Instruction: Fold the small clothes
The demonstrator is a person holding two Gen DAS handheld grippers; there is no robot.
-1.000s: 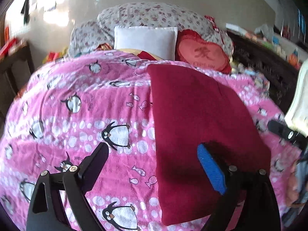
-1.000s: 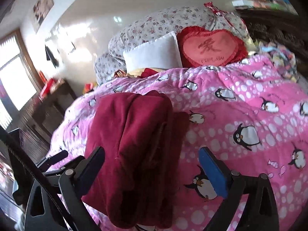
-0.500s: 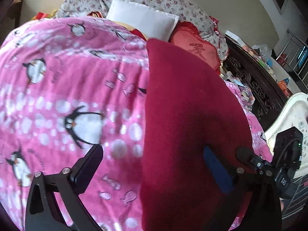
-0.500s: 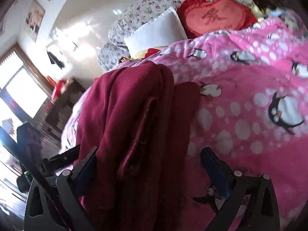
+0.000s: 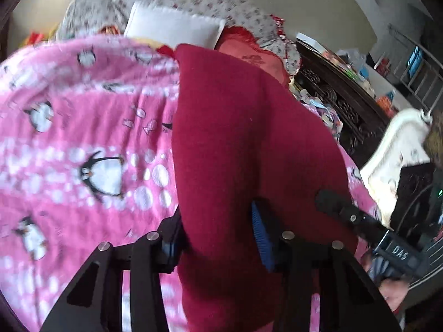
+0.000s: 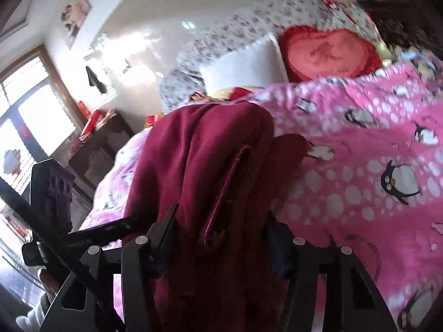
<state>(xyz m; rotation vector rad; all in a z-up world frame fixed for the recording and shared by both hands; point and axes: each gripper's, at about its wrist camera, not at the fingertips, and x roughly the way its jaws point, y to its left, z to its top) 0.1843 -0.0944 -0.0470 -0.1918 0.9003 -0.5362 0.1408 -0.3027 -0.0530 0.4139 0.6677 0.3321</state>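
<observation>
A dark red fleece garment (image 5: 238, 138) lies folded lengthwise on the pink penguin bedspread (image 5: 83, 138). My left gripper (image 5: 216, 235) is shut on its near left edge, the cloth bunched between the fingers. In the right wrist view the same garment (image 6: 205, 160) shows its thick folded edge, and my right gripper (image 6: 221, 238) is shut on its near end. The right gripper's finger also shows in the left wrist view (image 5: 340, 207), at the garment's right edge.
A white pillow (image 5: 174, 25), a red heart cushion (image 6: 326, 52) and floral pillows (image 5: 199, 2) lie at the bed's head. Dark carved furniture (image 5: 340, 94) stands right of the bed. A dark wooden cabinet (image 6: 94, 144) and a window stand to the left.
Both grippers moved forward and down onto the garment's near end and closed on it. They were open and apart from the cloth before.
</observation>
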